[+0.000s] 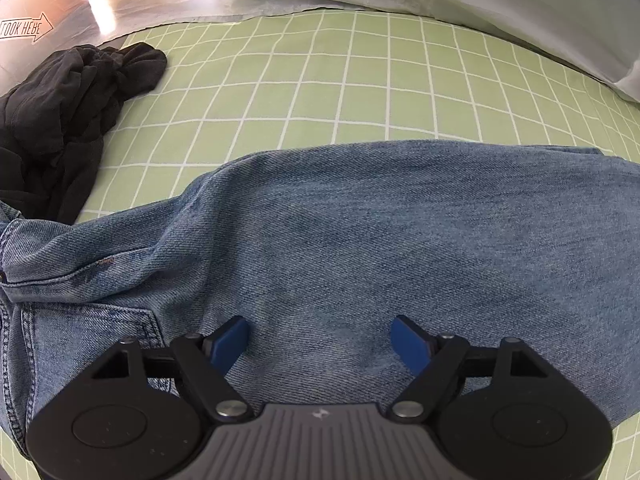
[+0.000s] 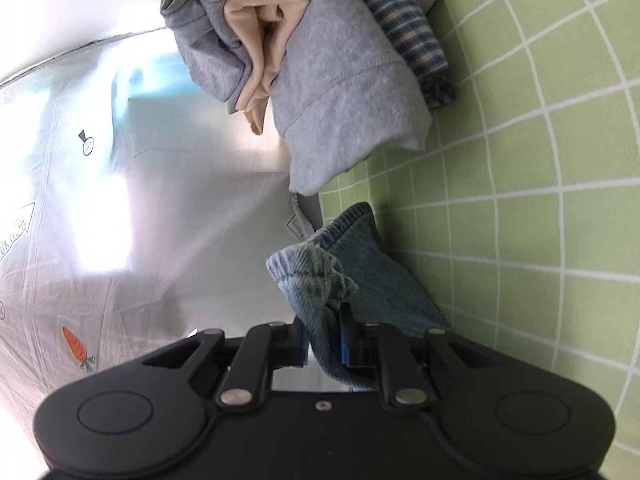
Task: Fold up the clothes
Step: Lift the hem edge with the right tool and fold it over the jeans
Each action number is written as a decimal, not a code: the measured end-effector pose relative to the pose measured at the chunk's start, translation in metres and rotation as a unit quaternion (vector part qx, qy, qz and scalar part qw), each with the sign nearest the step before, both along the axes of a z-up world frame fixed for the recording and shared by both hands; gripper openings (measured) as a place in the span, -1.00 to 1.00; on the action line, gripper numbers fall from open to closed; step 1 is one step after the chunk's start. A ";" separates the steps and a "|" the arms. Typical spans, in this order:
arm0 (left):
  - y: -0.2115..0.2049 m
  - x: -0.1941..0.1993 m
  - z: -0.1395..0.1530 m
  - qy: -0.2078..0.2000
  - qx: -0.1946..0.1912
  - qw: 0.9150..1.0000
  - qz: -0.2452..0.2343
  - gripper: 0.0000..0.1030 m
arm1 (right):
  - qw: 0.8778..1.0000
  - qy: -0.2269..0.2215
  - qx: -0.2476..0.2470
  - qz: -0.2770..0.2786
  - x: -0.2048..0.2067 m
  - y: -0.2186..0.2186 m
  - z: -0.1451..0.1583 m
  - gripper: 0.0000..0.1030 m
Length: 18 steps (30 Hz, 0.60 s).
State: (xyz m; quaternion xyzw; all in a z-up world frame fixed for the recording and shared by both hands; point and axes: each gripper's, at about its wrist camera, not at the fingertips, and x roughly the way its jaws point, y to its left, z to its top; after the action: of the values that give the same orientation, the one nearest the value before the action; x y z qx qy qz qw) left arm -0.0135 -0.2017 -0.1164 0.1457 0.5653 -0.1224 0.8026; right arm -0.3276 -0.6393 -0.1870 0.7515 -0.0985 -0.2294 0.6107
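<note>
Blue jeans (image 1: 360, 232) lie spread across the green checked sheet (image 1: 320, 80), with a back pocket at the lower left. My left gripper (image 1: 320, 340) is open just above the denim, its blue pads (image 1: 232, 340) apart and holding nothing. In the right wrist view my right gripper (image 2: 324, 344) is shut on a bunched end of the jeans leg (image 2: 352, 272), which hangs out past the fingers over the edge of the green sheet (image 2: 540, 200).
A crumpled black garment (image 1: 72, 108) lies at the left, touching the jeans. A pile of clothes, grey sweatshirt (image 2: 336, 80), beige fabric (image 2: 264, 28) and blue striped cloth (image 2: 400, 20), sits ahead of my right gripper. White printed sheet (image 2: 120, 200) lies at the left.
</note>
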 end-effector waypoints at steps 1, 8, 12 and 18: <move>0.001 0.001 -0.001 0.000 -0.001 1.000 0.003 0.63 | 1.000 -0.009 -0.001 0.008 0.005 0.004 0.002 -0.71; 0.011 0.003 -0.005 0.002 -0.014 1.000 0.021 0.77 | 0.995 -0.058 0.004 0.077 0.039 0.033 0.012 -0.71; 0.012 0.002 -0.007 -0.004 -0.012 1.000 0.023 0.84 | 0.990 -0.069 0.014 0.118 0.055 0.053 0.009 -0.71; 0.015 0.001 -0.009 -0.005 -0.020 0.999 0.028 0.89 | 0.982 -0.063 0.021 0.177 0.074 0.075 0.002 -0.71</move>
State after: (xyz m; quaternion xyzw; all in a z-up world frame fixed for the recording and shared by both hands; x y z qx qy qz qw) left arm -0.0122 -0.1863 -0.1250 0.1143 0.5624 -0.1105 0.8115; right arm -0.2540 -0.5645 -0.1850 0.7826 0.0028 -0.0720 0.6183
